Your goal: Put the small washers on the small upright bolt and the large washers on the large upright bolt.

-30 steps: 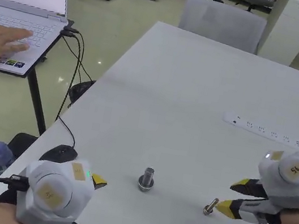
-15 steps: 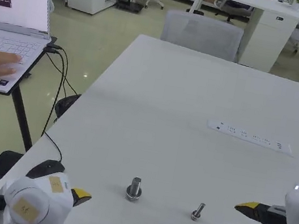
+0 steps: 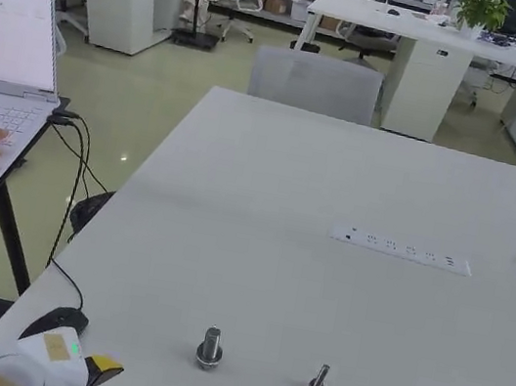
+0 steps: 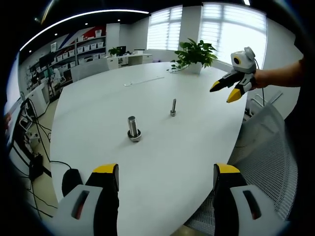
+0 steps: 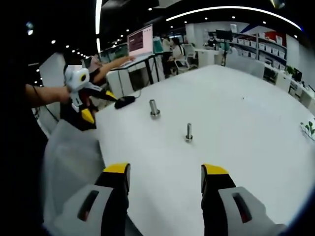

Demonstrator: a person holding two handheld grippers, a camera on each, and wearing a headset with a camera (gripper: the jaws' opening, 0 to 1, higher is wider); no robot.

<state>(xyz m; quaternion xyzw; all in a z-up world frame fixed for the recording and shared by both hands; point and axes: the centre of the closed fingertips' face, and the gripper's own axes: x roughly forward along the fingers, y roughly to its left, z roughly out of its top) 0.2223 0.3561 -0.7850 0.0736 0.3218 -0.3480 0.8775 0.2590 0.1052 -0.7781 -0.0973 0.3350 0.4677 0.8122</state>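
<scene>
One broad white bench (image 3: 338, 187) carries everything. A long white power strip (image 3: 401, 249) lies across its farther half, well apart from the bolts. The left claw (image 4: 167, 169) hangs at the bench's near left edge, jaws spread wide. The right claw (image 5: 166, 169) hangs at the near right, jaws likewise spread. Between them the large upright bolt (image 3: 210, 348) stands on the bench, and the small upright bolt (image 3: 319, 380) stands to its right, not touching it.
</scene>
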